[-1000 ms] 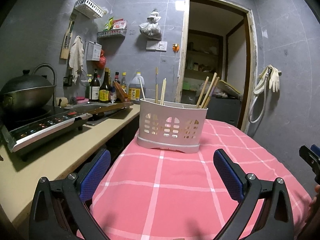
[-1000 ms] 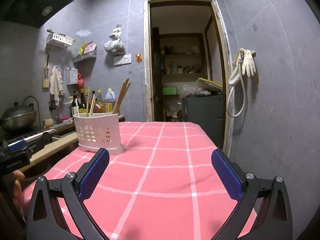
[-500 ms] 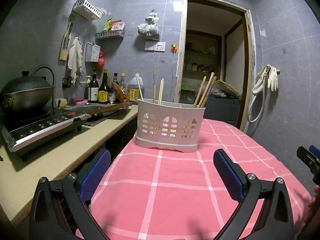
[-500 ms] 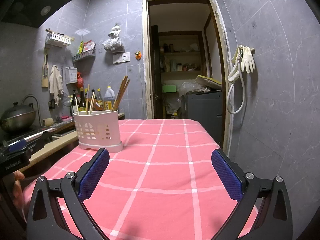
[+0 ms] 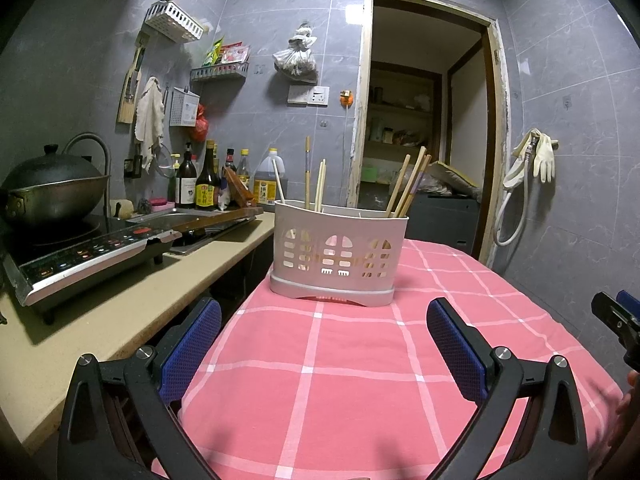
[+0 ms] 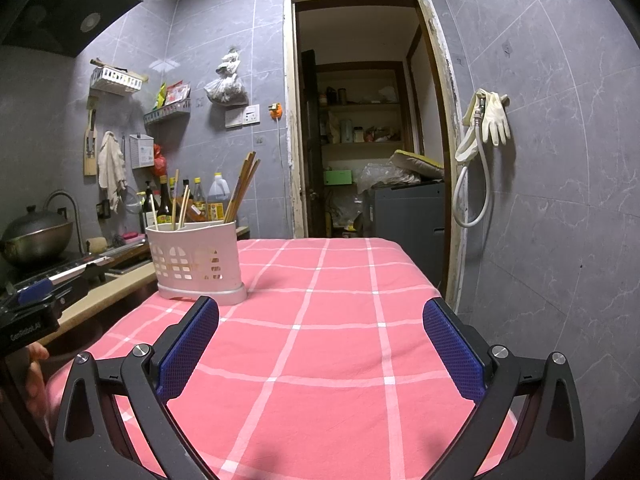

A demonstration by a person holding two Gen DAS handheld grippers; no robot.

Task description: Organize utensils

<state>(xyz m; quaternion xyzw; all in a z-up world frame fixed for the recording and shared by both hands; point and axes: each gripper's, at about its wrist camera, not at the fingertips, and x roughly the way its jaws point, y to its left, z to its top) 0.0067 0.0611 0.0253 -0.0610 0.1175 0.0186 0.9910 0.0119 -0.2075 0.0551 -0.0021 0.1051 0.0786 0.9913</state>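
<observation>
A white slotted utensil holder point(image 5: 338, 254) stands on the pink checked tablecloth point(image 5: 340, 368). Several wooden chopsticks point(image 5: 408, 184) lean in its right compartment and a few more point(image 5: 318, 186) stand in its left one. The holder also shows in the right wrist view point(image 6: 196, 260), at the table's left edge. My left gripper point(image 5: 324, 344) is open and empty, just in front of the holder. My right gripper point(image 6: 320, 344) is open and empty over the middle of the tablecloth point(image 6: 340, 320).
A beige counter point(image 5: 104, 312) runs along the left with an induction cooker point(image 5: 92, 256), a black wok point(image 5: 52, 192) and several sauce bottles point(image 5: 200, 180). An open doorway point(image 5: 424, 128) is behind the table. A hose and gloves point(image 6: 480, 148) hang on the right wall.
Both views have tilted slightly downward, so the holder and table sit higher in the frames. Both grippers stay open and empty.
</observation>
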